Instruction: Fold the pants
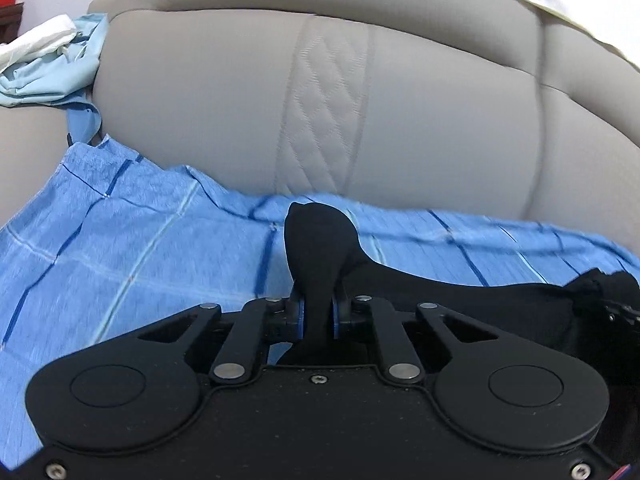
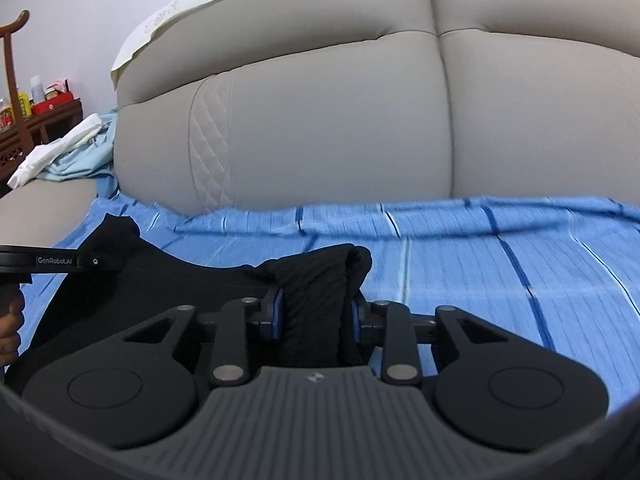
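Observation:
The black pants (image 1: pixel 460 292) hang stretched between my two grippers above a blue striped sheet (image 1: pixel 132 248). My left gripper (image 1: pixel 318 312) is shut on a thin pinch of the black cloth, which sticks up past the fingers. My right gripper (image 2: pixel 316 316) is shut on a thick bunched fold of the pants (image 2: pixel 316 292). In the right wrist view the pants run left to the left gripper (image 2: pixel 60 261), held by a hand at the frame's left edge. In the left wrist view the right gripper (image 1: pixel 616 304) shows at the far right.
The blue sheet (image 2: pixel 480 264) covers a beige sofa seat. The sofa's padded backrest (image 1: pixel 400 120) rises close behind. Light blue and white clothes (image 1: pixel 44 64) lie piled on the sofa's left end. A dark wooden shelf (image 2: pixel 24 132) with small items stands at the far left.

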The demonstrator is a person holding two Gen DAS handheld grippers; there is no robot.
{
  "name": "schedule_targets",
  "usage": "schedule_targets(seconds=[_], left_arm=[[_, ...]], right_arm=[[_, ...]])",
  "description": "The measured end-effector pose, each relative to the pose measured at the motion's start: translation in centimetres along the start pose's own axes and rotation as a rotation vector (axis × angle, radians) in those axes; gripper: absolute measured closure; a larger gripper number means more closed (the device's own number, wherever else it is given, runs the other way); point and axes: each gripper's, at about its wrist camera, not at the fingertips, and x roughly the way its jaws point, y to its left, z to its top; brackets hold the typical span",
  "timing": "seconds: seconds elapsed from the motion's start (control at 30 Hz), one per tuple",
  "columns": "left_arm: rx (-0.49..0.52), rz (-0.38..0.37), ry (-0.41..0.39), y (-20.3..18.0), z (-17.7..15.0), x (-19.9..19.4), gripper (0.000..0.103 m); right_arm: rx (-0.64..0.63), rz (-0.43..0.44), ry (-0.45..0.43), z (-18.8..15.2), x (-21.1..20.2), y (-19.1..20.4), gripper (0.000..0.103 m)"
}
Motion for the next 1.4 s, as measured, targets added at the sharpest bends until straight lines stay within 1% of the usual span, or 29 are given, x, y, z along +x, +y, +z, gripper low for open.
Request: schedule_targets(seconds=[0.07,0.13,0.17,0.2,0.23,0.27,0.3,0.37,0.4,0.47,0.5,0.57,0.63,0.7,0.73,0.8,0.83,0.93,0.97,1.0,1.03,1.07,1.2,1.27,1.3,1.37,1.4], left_arm=[[-0.001,0.018,0.007,0.2,0.8,1.6,0.089],[0.026,0.063,0.044,0.0,0.9,3.4,0.082],[0.042,0.094,0.069,-0.1,0.7,4.0,0.078],[0.057,0.125,0.082,-0.2,0.4,4.3,0.069],[0.068,0.144,0.07,-0.3,0.2,4.0,0.062],[0.076,0.158,0.053,-0.2,0.1,3.5,0.058],[0.089,0.159,0.036,-0.2,-0.1,2.8,0.052],[0.123,0.162,0.005,-0.2,-0.4,1.1,0.05],[0.138,0.172,-0.014,-0.3,-0.6,0.1,0.05],[0.157,0.179,-0.043,-0.6,-1.3,-2.3,0.049],[0.162,0.155,-0.057,-0.7,-2.0,-3.7,0.048],[0.181,0.104,-0.061,-1.2,-3.3,-5.9,0.048],[0.205,0.076,-0.049,-1.7,-5.2,-7.7,0.048],[0.228,0.077,-0.029,-2.2,-7.1,-8.6,0.048],[0.245,0.077,-0.009,-2.4,-8.1,-8.7,0.048],[0.255,0.104,0.022,-2.8,-9.7,-8.7,0.048],[0.251,0.106,0.001,-2.8,-10.3,-9.1,0.048],[0.275,0.125,-0.006,-3.3,-11.0,-9.5,0.048],[0.273,0.126,-0.004,-3.4,-11.2,-9.6,0.048],[0.261,0.125,-0.003,-3.4,-11.2,-9.6,0.047],[0.247,0.121,0.0,-3.3,-11.3,-9.7,0.047],[0.237,0.117,0.004,-3.2,-11.4,-9.8,0.047],[0.239,0.112,0.006,-3.1,-11.7,-10.1,0.047],[0.243,0.113,0.015,-3.2,-11.6,-10.4,0.047],[0.243,0.114,0.022,-3.3,-11.6,-10.7,0.047],[0.244,0.11,0.038,-3.5,-11.6,-11.2,0.045],[0.239,0.11,0.043,-3.5,-11.6,-11.6,0.042]], right_arm=[[0.023,0.015,0.017,1.0,1.8,-0.5,0.067],[0.04,0.019,0.043,1.6,3.5,-1.0,0.063],[0.056,0.009,0.051,1.6,4.2,-1.3,0.042],[0.072,-0.01,0.06,1.6,4.6,-1.5,0.029],[0.088,-0.017,0.072,1.5,4.6,-1.8,0.024],[0.11,-0.024,0.076,1.5,4.4,-2.1,0.016],[0.13,-0.021,0.064,1.4,3.8,-2.5,0.012],[0.163,-0.011,0.031,1.1,1.9,-3.4,0.007],[0.176,-0.024,0.017,0.9,1.1,-3.8,0.005],[0.183,-0.063,0.004,0.5,-0.9,-4.0,0.004],[0.181,-0.09,-0.002,-0.1,-2.1,-3.8,0.004],[0.179,-0.118,-0.018,-1.4,-4.2,-3.1,0.004],[0.174,-0.106,-0.055,-3.3,-6.5,-2.0,0.005],[0.148,-0.088,-0.068,-5.3,-8.2,-0.3,0.008],[0.124,-0.083,-0.061,-6.3,-8.7,0.6,0.009],[0.058,-0.087,-0.041,-7.5,-9.0,2.4,0.013],[0.028,-0.089,-0.027,-7.9,-8.8,3.1,0.014],[-0.03,-0.104,-0.01,-8.0,-7.7,4.9,0.024],[-0.05,-0.12,-0.003,-7.9,-7.2,5.3,0.039],[-0.058,-0.128,0.006,-7.9,-7.0,5.6,0.052],[-0.072,-0.145,0.014,-7.9,-6.8,6.1,0.052],[-0.102,-0.18,0.009,-8.0,-6.9,6.6,0.054],[-0.24,-0.301,-0.007,-9.2,-7.6,8.9,0.054],[-0.254,-0.335,-0.013,-9.9,-8.1,9.6,0.052],[-0.249,-0.345,-0.022,-10.1,-8.4,9.9,0.05],[-0.229,-0.359,-0.048,-10.3,-9.2,10.1,0.041],[-0.212,-0.364,-0.058,-10.2,-9.6,10.1,0.035]])
